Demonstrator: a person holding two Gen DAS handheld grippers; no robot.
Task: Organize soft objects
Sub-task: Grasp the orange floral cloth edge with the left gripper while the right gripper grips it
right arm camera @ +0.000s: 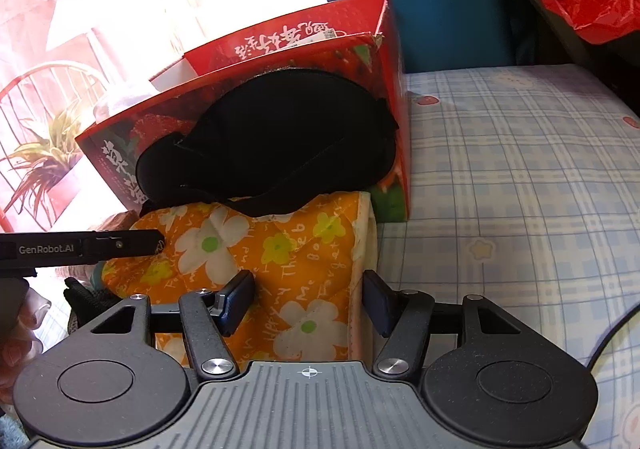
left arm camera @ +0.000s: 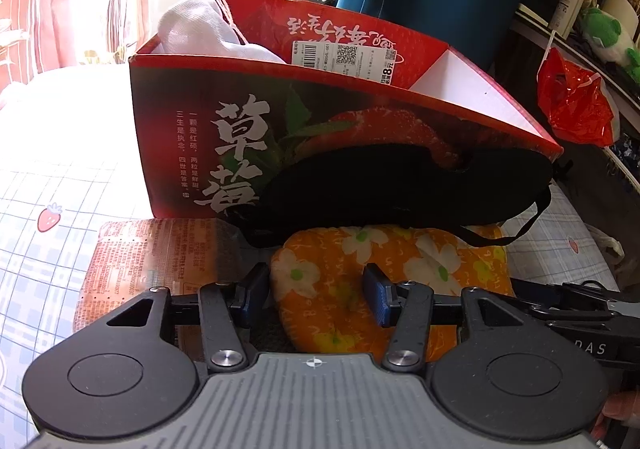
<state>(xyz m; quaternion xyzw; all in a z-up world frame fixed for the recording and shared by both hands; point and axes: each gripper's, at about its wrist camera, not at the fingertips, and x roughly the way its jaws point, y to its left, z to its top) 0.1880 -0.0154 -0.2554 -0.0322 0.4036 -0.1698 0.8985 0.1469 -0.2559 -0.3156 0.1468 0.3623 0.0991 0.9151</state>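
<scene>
Orange cloth: an orange floral cloth lies folded on the checked bedsheet, in front of the red strawberry box.
Black mask: a black eye mask leans against the box front, its lower edge resting on the cloth's far side.
Left gripper: fingers spread, one on each side of the cloth's near left part; whether the pads press it cannot be told.
Right gripper: fingers spread around the cloth's right edge, cloth between them, pads not visibly squeezing.
Box contents: a white fabric bulges from the far left corner.
Beside: a printed packet lies left of the cloth.
</scene>
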